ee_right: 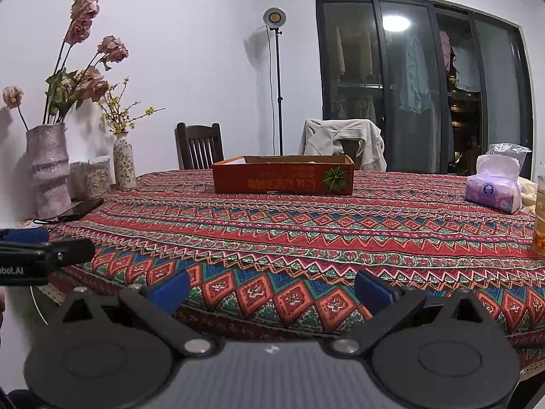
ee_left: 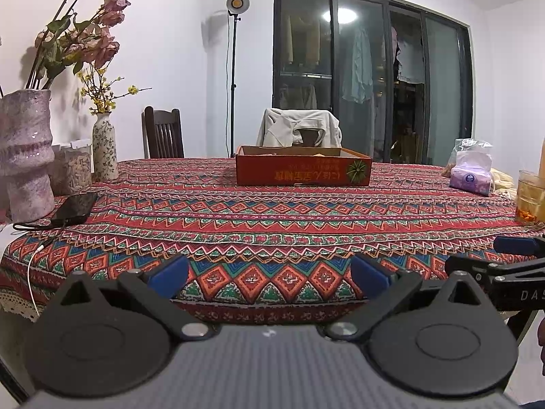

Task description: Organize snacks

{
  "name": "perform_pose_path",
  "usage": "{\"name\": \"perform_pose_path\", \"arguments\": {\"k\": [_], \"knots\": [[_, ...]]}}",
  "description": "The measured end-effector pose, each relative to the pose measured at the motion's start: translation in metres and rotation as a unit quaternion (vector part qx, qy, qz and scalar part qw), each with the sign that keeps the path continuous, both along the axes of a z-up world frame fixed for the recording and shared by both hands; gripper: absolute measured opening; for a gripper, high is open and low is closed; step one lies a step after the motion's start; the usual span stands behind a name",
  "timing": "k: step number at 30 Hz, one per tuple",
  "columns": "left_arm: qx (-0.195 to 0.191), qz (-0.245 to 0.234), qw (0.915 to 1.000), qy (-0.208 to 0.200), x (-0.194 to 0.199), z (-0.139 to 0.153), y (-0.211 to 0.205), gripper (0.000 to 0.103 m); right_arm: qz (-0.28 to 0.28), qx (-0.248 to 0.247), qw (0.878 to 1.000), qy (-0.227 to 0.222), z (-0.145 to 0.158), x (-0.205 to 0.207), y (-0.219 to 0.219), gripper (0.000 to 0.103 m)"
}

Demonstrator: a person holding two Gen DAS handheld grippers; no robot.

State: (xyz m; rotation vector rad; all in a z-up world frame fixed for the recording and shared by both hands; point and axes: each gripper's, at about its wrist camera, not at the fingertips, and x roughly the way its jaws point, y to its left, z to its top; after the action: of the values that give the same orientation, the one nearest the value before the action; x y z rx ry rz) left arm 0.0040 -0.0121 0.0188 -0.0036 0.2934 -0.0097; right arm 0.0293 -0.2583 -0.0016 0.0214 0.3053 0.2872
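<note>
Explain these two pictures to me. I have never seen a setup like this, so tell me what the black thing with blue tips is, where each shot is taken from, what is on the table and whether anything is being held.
The black thing is a hand-held gripper; a person carries one in each hand, with a fisheye camera looking forward along its blue-tipped jaws. One picture looks out from the left gripper, the other from the right gripper. Each also catches the other at its edge. Both have their jaws spread wide and hold nothing.

On the patterned tablecloth sit an open red cardboard box, a purple tissue pack, a glass of amber drink, a phone on a cable, two vases of flowers and clear jars by the wall. What lies inside the box cannot be seen.
</note>
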Motion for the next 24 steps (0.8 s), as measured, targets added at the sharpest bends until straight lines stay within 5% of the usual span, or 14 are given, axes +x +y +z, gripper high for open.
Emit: {"name": "perform_pose_path", "arguments": {"k": [24], "knots": [[0.001,0.000,1.0000,-0.003,-0.0024,0.0012,-0.0028,0.103,0.001,-0.009,1.000,-0.001,-0.0015,-0.0005,0.0000,0.103]]}}
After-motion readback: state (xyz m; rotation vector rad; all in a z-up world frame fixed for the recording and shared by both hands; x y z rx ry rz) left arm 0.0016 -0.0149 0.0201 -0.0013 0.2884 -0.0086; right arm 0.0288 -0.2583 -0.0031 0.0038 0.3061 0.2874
